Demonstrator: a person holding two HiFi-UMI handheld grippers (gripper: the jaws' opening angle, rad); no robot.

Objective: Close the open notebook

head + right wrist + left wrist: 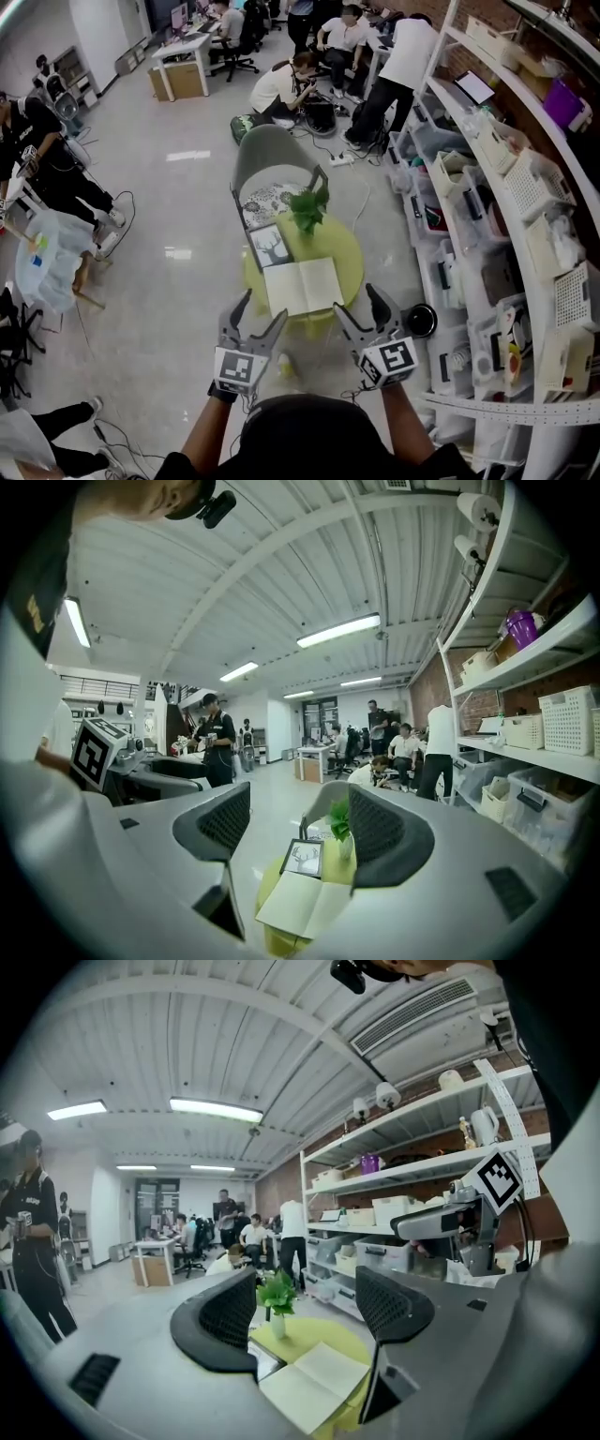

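The open notebook [302,285] lies flat with blank white pages on a small round yellow-green table [349,246]. It also shows in the left gripper view as the notebook [314,1384] and in the right gripper view as the notebook [302,902]. My left gripper [259,325] hovers open just short of the table's near edge, left of the book. My right gripper [358,313] hovers open at the near right of the book. Both grippers hold nothing and touch nothing.
A framed deer picture [269,246] and a small potted plant [308,210] stand behind the notebook. A grey chair [274,159] is beyond the table. Shelves with bins [497,225] run along the right. People sit and stand at the far end and left.
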